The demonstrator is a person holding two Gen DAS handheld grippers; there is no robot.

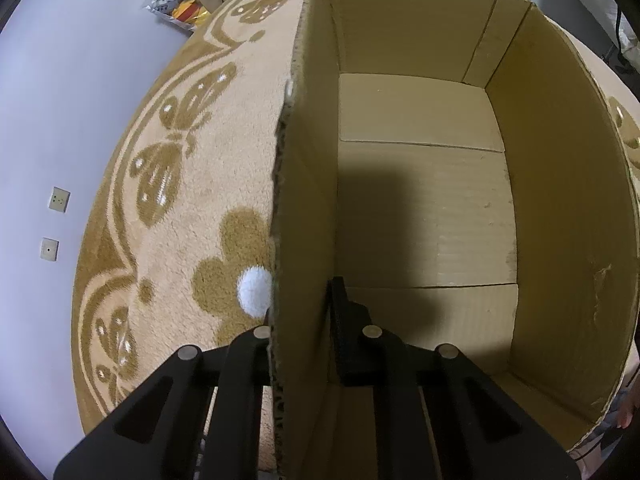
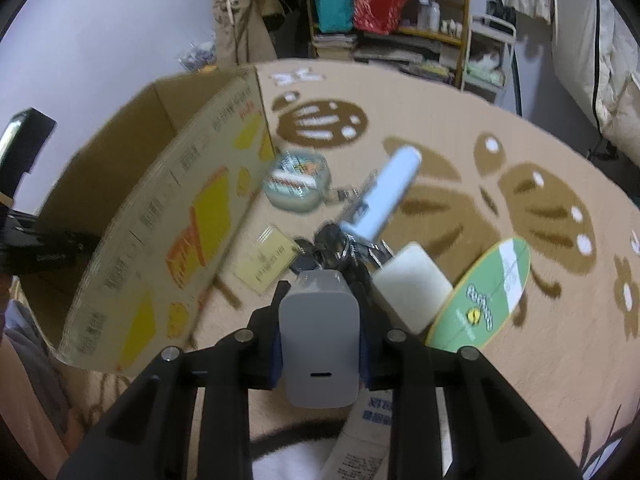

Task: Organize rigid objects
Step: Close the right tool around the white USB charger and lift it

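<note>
On the left, the left gripper point(image 1: 304, 320) straddles the near side wall of the cardboard box point(image 1: 560, 184), one finger outside over the rug point(image 1: 192, 216) and one inside, pinched onto the board and steadying it; the box floor shows nothing in it. The wall is thin corrugated card, stiff along its edge but easy to crease, so a light pinch near the rim should do. Moving right, the right gripper point(image 2: 320, 312) is clamped on a grey USB charger block point(image 2: 318, 344), held by its two flat sides just above the rug, right of the box's printed outer face. The charger looks like hard, smooth plastic, light and rigid, likely to slip if held by its rounded corners, so the flat-sided hold suits it. Beyond it lie a bunch of keys point(image 2: 340, 248), a white block point(image 2: 412, 292), a pale blue tube point(image 2: 384, 192) and, furthest right, a green oval card point(image 2: 484, 296), all waiting on the rug.
</note>
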